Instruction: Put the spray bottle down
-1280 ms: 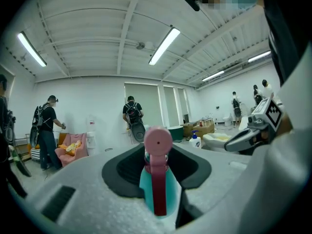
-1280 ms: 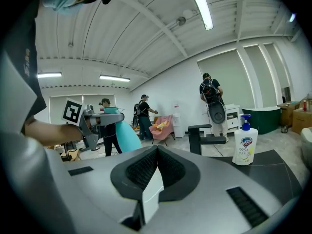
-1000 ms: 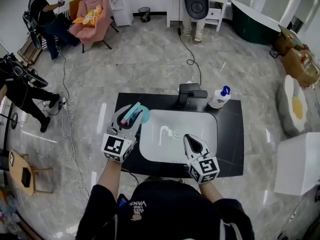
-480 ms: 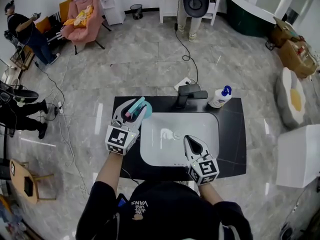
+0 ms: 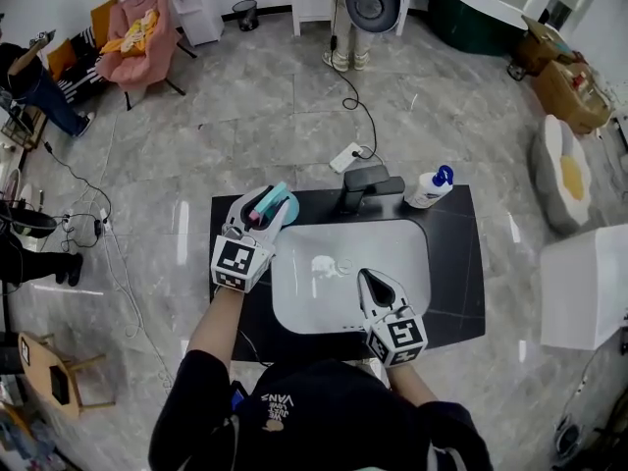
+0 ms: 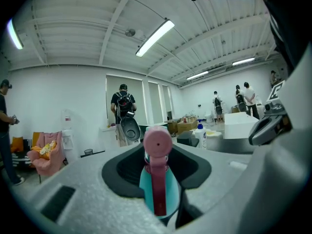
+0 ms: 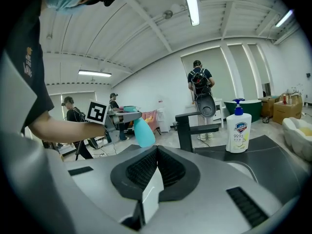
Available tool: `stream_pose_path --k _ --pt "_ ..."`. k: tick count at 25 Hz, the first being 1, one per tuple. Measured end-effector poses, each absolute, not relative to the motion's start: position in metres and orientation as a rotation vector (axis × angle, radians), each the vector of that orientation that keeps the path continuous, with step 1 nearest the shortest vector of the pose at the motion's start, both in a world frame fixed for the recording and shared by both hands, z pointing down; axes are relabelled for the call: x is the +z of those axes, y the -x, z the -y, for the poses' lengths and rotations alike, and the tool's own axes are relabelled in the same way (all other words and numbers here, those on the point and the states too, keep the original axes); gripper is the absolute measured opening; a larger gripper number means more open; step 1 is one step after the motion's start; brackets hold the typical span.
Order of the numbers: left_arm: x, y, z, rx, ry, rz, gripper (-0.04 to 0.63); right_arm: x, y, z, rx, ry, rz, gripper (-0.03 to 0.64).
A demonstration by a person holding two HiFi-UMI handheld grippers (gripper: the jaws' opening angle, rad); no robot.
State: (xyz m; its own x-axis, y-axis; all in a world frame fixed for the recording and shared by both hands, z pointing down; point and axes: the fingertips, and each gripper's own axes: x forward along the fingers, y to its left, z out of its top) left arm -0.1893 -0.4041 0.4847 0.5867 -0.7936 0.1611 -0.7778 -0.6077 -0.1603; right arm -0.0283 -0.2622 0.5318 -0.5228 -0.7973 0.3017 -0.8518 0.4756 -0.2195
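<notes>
The spray bottle (image 5: 272, 206) is teal with a pink head. It lies tilted in my left gripper (image 5: 257, 216), whose jaws are shut on it over the back left corner of the black counter (image 5: 456, 253). In the left gripper view the pink head and teal body of the bottle (image 6: 158, 179) fill the gap between the jaws. The right gripper view shows the bottle (image 7: 144, 133) hanging off to the left. My right gripper (image 5: 368, 276) is over the front of the white basin (image 5: 392, 253), with its jaws together and nothing in them.
A black faucet (image 5: 365, 186) stands at the back of the basin, with a white soap pump bottle (image 5: 430, 190) to its right. A cable and power strip (image 5: 348, 155) lie on the floor behind the counter. People and furniture are far off.
My left gripper has carried the bottle forward and lower, toward the counter's back left corner. The right gripper has shifted only slightly.
</notes>
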Motion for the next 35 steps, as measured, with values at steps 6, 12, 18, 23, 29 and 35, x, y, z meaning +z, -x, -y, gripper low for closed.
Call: stream_pose_path --k 6,12,18,23,29,35 --pt "0.509 0.183 0.430 -0.323 2.760 -1.326 0.152 0.538 0.029 0.269 0.536 -1.476 2.519 0.002" --pt "0.536 0.177 0.446 -0.345 2.802 -1.313 0.152 0.548 0.031 0.270 0.556 -1.479 2.490 0.002" --pt "0.553 0.180 0.455 -0.360 2.832 -1.326 0.152 0.556 0.030 0.271 0.565 -1.475 2.458 0.002" --pt "0.557 0.177 0.461 -0.348 2.870 -1.319 0.152 0.560 0.030 0.273 0.571 -1.469 2.448 0.002" --pt "0.560 0.177 0.464 -0.366 2.857 -1.314 0.152 0.559 0.032 0.274 0.569 -1.460 2.453 0.002" --pt "0.562 0.176 0.464 -0.393 2.839 -1.303 0.153 0.558 0.027 0.272 0.567 -1.470 2.447 0.002"
